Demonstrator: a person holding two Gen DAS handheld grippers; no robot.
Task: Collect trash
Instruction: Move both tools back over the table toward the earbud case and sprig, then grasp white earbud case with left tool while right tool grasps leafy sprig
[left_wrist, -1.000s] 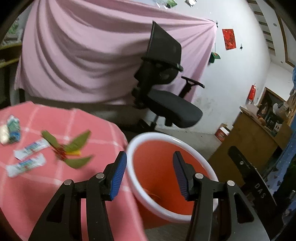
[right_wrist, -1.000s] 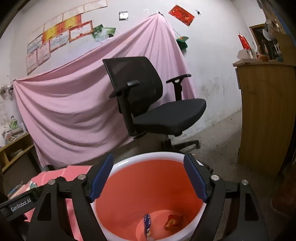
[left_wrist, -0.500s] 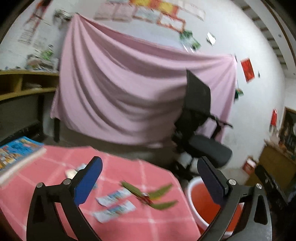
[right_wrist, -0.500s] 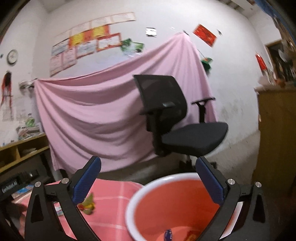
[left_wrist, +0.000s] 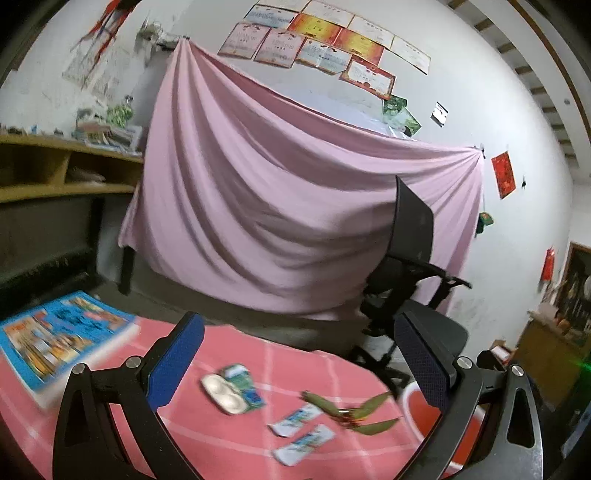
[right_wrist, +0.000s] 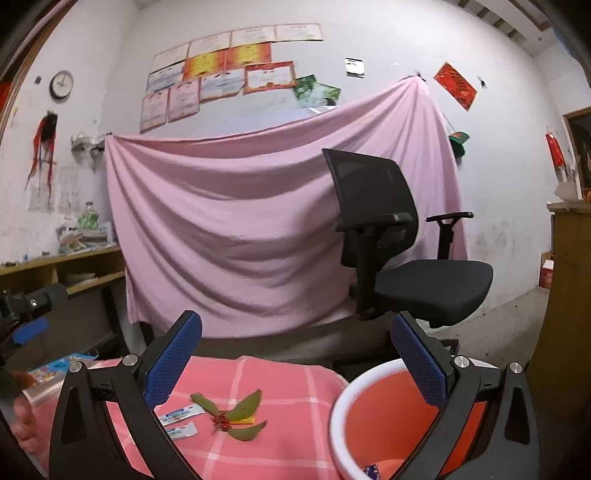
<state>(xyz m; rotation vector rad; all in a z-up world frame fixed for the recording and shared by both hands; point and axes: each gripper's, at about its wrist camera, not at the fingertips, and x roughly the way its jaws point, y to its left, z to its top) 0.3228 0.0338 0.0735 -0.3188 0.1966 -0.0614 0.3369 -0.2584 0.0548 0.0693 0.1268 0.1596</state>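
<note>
Trash lies on the pink checked tablecloth (left_wrist: 229, 435): a sprig of green leaves with red berries (left_wrist: 351, 411) (right_wrist: 231, 415), two white-and-blue sachets (left_wrist: 295, 419) (left_wrist: 304, 443) (right_wrist: 179, 411), and a white blister pack beside a blue-green wrapper (left_wrist: 225, 393). The orange bucket with a white rim (right_wrist: 369, 417) (left_wrist: 421, 406) stands right of the table and holds a few wrappers. My left gripper (left_wrist: 299, 362) is open and empty above the table. My right gripper (right_wrist: 295, 362) is open and empty, between the table edge and the bucket.
A blue picture book (left_wrist: 62, 332) lies at the table's left. A black office chair (right_wrist: 402, 258) stands behind the bucket before a pink hung sheet (right_wrist: 258, 221). A wooden cabinet (right_wrist: 569, 295) is at the right, wooden shelves (left_wrist: 44, 173) at the left.
Both grippers have opened wide and lifted back from over the bucket. The left view has swung left over the table, bringing the book into view.
</note>
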